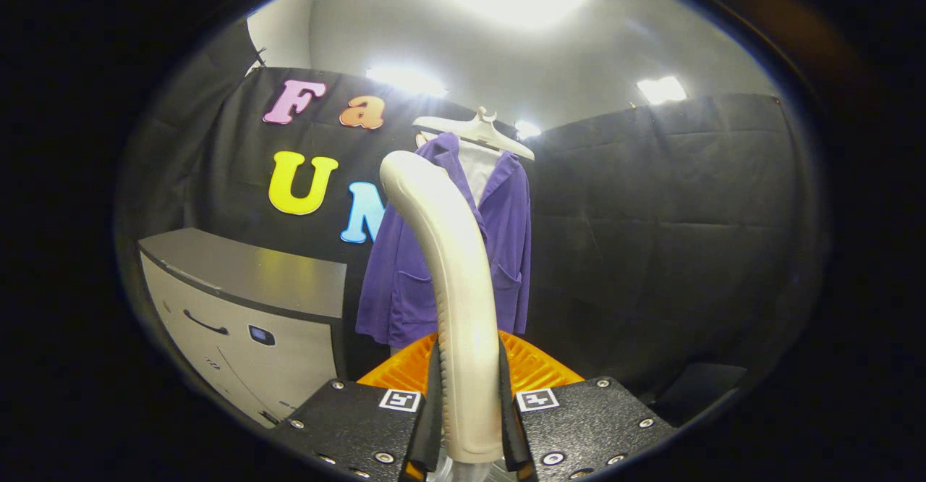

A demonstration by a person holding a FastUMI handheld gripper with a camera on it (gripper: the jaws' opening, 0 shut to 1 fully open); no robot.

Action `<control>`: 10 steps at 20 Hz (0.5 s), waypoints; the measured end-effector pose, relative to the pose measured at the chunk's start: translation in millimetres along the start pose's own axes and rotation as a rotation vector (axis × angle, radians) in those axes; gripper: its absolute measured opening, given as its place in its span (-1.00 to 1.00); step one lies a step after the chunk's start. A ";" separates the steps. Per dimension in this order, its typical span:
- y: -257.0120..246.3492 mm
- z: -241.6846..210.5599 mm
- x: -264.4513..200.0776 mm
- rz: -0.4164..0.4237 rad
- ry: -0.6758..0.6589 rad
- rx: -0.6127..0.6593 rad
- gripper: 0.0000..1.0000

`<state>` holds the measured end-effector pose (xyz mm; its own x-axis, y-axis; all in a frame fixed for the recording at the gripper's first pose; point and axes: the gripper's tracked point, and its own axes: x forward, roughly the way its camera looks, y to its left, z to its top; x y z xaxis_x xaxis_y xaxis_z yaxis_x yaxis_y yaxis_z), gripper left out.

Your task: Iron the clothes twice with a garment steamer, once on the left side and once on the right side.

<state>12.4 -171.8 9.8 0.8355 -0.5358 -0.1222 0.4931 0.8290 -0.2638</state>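
My gripper (470,395) is shut on the cream handle of the garment steamer (452,265), which rises from between the fingers and curves up and to the left. Both fingers press on the handle's lower part. Beyond the steamer a purple jacket (506,243) over a white shirt hangs on a white hanger (477,131) against the black cloth wall. The steamer's upper end stands in front of the jacket's left half, some way short of it. The steamer's head faces away from me and stays hidden.
A grey and white cabinet (246,301) with a dark handle stands to the left of the jacket. A dark low object (705,388) lies on the floor to the right. Black cloth walls close the booth behind and to the right.
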 end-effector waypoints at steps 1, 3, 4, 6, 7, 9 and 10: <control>3.7 3.4 -5.7 0.005 -0.018 -0.002 -0.33; 7.9 7.5 -15.5 0.011 -0.040 -0.015 -0.33; 9.8 9.2 -19.4 0.011 -0.043 -0.015 -0.33; 10.8 12.7 -25.2 0.005 -0.053 -0.016 -0.33; 10.6 14.8 -27.4 0.000 -0.059 -0.013 -0.33; 12.3 17.0 -30.4 -0.001 -0.065 0.003 -0.33; 12.6 18.3 -32.1 -0.003 -0.070 0.007 -0.33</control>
<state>-3.8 -141.2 27.9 0.8489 -0.5258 -0.0540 0.4970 0.8288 -0.2571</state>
